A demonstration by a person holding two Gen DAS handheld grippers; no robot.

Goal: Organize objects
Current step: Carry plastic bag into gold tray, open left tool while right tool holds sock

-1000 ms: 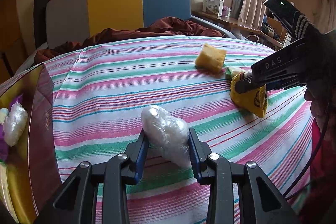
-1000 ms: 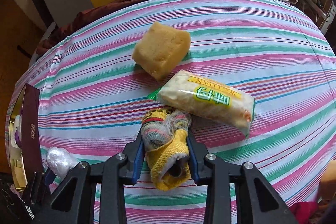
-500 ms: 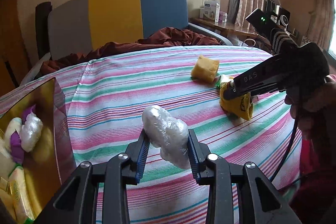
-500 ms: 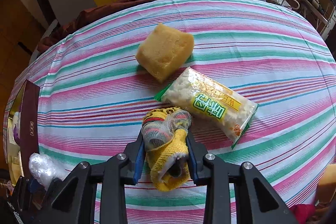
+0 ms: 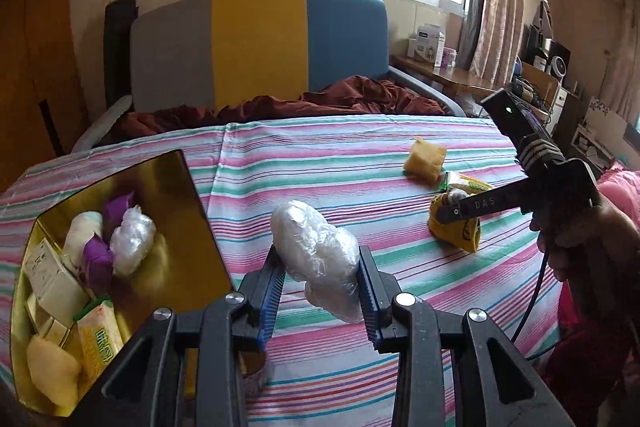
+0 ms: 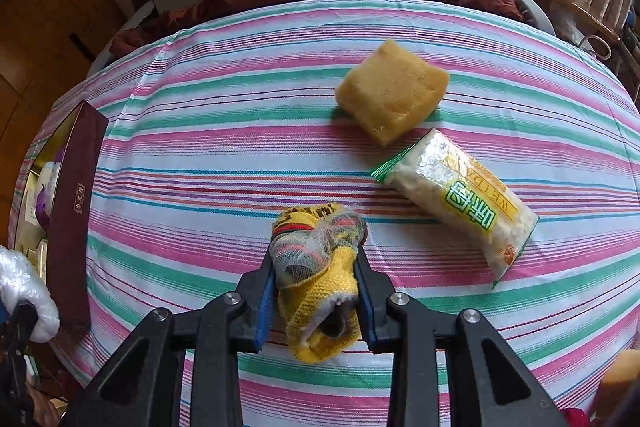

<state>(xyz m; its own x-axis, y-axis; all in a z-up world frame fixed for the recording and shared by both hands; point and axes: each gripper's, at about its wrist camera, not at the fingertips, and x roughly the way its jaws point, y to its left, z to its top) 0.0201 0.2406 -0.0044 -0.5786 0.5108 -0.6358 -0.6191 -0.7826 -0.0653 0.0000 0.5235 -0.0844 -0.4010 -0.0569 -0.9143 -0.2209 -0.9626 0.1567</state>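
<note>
At lower centre of each wrist view, the left hand-held gripper [image 5: 320,287] pinches a soft, slippery plastic-wrapped bundle [image 5: 316,259] mid-body, the right hand-held gripper [image 6: 316,287] clamps a squashy yellow knitted sock roll [image 6: 316,275].

**What the views do not show**

The gold-lined box [image 5: 188,211] is cut off at the left edge of the left wrist view. In the right wrist view its maroon wall [image 6: 74,227] hides most of its contents. An orange-yellow thing [image 6: 618,383] at the near right edge is cropped, unidentifiable. Far shelf clutter [image 5: 548,67] is too small to tell.
</note>
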